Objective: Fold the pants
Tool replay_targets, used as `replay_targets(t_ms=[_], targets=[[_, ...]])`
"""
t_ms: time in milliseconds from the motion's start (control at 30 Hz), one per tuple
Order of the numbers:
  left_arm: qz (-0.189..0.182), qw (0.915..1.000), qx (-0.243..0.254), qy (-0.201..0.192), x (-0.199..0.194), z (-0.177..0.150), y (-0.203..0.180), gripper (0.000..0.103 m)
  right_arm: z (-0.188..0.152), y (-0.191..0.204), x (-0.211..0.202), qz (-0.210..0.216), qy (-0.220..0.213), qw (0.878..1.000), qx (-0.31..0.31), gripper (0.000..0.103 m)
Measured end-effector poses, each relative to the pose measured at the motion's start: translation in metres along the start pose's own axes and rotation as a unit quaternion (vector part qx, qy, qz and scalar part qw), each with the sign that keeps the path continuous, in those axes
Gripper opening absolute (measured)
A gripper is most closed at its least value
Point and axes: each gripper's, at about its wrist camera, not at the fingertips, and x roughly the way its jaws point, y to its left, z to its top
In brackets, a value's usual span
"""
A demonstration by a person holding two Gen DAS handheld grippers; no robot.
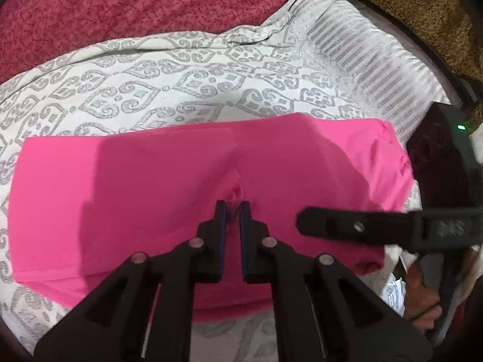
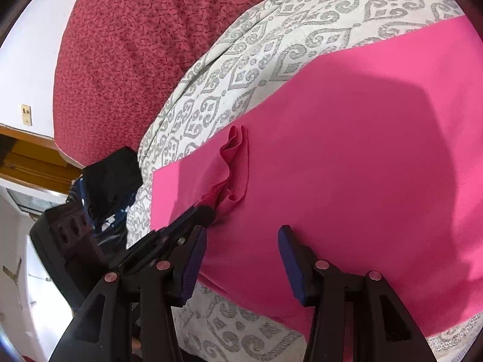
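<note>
The bright pink pants (image 1: 151,181) lie folded flat on a white bedspread with a grey pattern (image 1: 151,75). My left gripper (image 1: 233,208) is shut on a bunched pinch of the pink fabric near its middle edge. In the right wrist view the same pinch shows as a ruffle (image 2: 232,166) held by the left gripper's fingers (image 2: 196,214). My right gripper (image 2: 243,235) is open, its blue-padded jaws wide apart just above the pants (image 2: 347,150), holding nothing. It also shows in the left wrist view as a black finger (image 1: 347,226) coming in from the right.
A red textured blanket (image 1: 120,9) lies at the far side of the bed. A brown fuzzy fabric (image 1: 422,15) sits at the upper right. Dark folded clothes (image 2: 111,175) lie at the bed's left edge, beyond them a white wall (image 2: 27,60).
</note>
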Motion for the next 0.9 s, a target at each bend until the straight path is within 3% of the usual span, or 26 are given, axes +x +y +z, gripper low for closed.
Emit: replay_targets(t_ms=[67, 133, 267, 333, 533, 667, 800, 900], targets=[[0.0, 0.9999, -0.004, -0.014, -0.017, -0.003, 0.008, 0.025, 0.001, -0.001, 0.001, 0.0, 0.005, 1.0, -0.001, 0.052], [0.023, 0.9991, -0.004, -0.036, -0.038, -0.01, 0.023, 0.039, 0.003, 0.003, 0.005, -0.003, 0.01, 1.0, -0.002, 0.052], [0.104, 0.9933, 0.009, -0.05, -0.058, -0.026, 0.054, 0.04, 0.006, 0.016, 0.008, -0.016, 0.01, 0.999, -0.027, 0.052], [0.127, 0.991, -0.008, -0.043, -0.063, -0.035, 0.08, 0.04, 0.006, 0.027, 0.008, -0.017, 0.008, 0.998, -0.055, 0.052], [0.149, 0.9864, -0.061, -0.034, -0.067, -0.051, 0.126, 0.04, 0.003, 0.059, 0.017, -0.039, 0.02, 0.986, -0.162, 0.053], [0.147, 0.9853, -0.08, -0.036, -0.069, -0.057, 0.14, 0.04, 0.0, 0.079, 0.037, -0.085, 0.033, 0.965, -0.246, 0.066], [0.14, 0.9867, -0.076, -0.034, -0.069, -0.061, 0.141, 0.041, 0.005, 0.079, 0.056, -0.106, 0.051, 0.96, -0.256, 0.068], [0.138, 0.9883, -0.057, -0.033, -0.066, -0.061, 0.135, 0.041, 0.008, 0.073, 0.059, -0.087, 0.06, 0.964, -0.244, 0.068]])
